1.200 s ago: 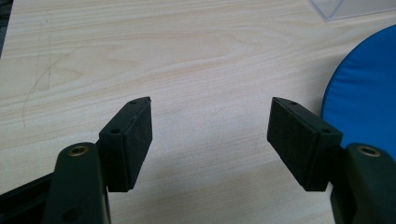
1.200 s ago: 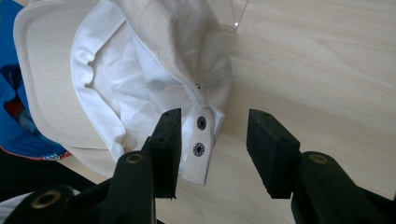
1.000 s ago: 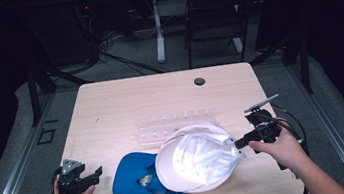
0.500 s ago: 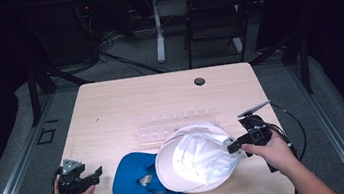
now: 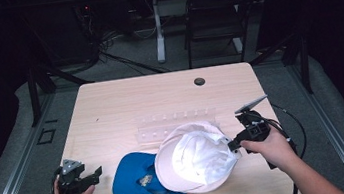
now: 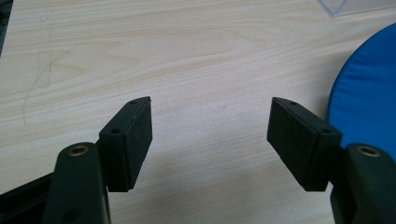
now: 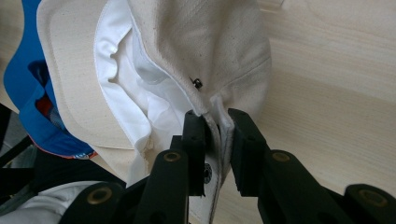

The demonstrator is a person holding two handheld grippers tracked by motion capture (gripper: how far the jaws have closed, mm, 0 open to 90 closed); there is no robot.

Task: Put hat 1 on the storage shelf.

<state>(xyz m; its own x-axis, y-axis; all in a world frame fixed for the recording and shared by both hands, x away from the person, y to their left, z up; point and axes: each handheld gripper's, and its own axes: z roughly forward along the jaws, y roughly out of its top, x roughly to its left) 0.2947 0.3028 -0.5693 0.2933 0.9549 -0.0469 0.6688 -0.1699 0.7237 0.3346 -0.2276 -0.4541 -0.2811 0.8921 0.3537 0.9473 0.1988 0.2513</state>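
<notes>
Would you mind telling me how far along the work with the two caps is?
Done: the right gripper has just been closing and now pinches the white cap at its rear edge. In hand: that grip only; the white cap lies upside down, overlapping the blue cap. Left: lifting or moving either cap. The left gripper is open over bare table.

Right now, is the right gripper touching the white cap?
Touching. In the right gripper view, the right gripper has both jaws pressed on the white cap edge.
</notes>
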